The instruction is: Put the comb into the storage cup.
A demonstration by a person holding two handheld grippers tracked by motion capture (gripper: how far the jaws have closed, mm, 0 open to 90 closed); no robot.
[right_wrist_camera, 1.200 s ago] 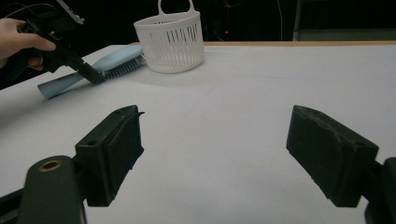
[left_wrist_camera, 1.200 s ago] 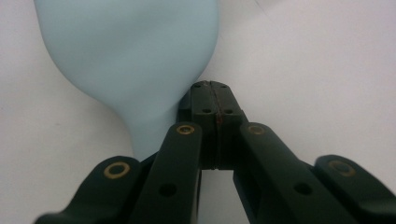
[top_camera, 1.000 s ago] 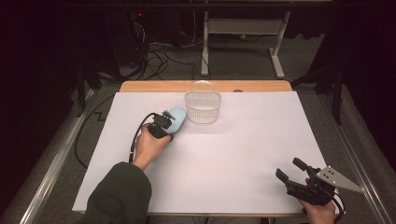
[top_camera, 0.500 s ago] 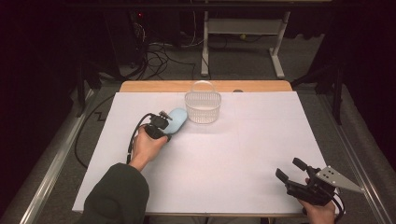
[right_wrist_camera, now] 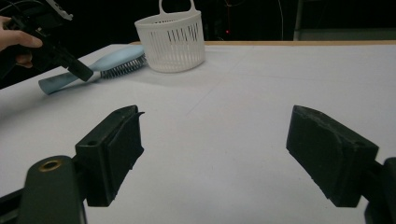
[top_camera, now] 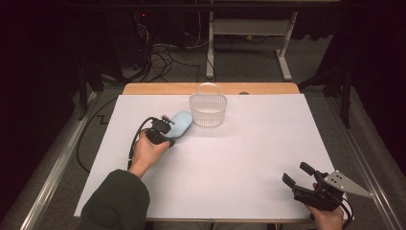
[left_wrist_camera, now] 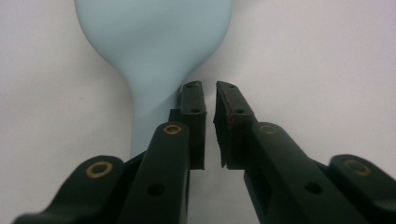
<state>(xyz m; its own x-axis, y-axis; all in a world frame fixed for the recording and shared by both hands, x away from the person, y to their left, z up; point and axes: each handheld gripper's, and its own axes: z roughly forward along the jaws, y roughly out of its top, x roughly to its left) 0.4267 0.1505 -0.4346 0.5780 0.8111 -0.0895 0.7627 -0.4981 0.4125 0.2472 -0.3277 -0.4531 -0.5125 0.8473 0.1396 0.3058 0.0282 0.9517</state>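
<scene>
Beside the white basket [top_camera: 208, 109], to its left, the pale blue brush [top_camera: 181, 124] lay flat on the worktop [top_camera: 230, 158], my left tongs [left_wrist_camera: 209, 100] just easing apart beside its handle, nothing pinched, my right tongs [right_wrist_camera: 212, 156] spread wide, well away from the basket.

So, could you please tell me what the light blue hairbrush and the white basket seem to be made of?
The hairbrush looks like moulded plastic with a smooth matte back, shown as an even pale blue surface in the left gripper view; its bristles look like thin metal or stiff plastic pins, too small to tell. The basket looks like thin, slightly translucent white plastic, with moulded vertical slots and a loop handle.
</scene>
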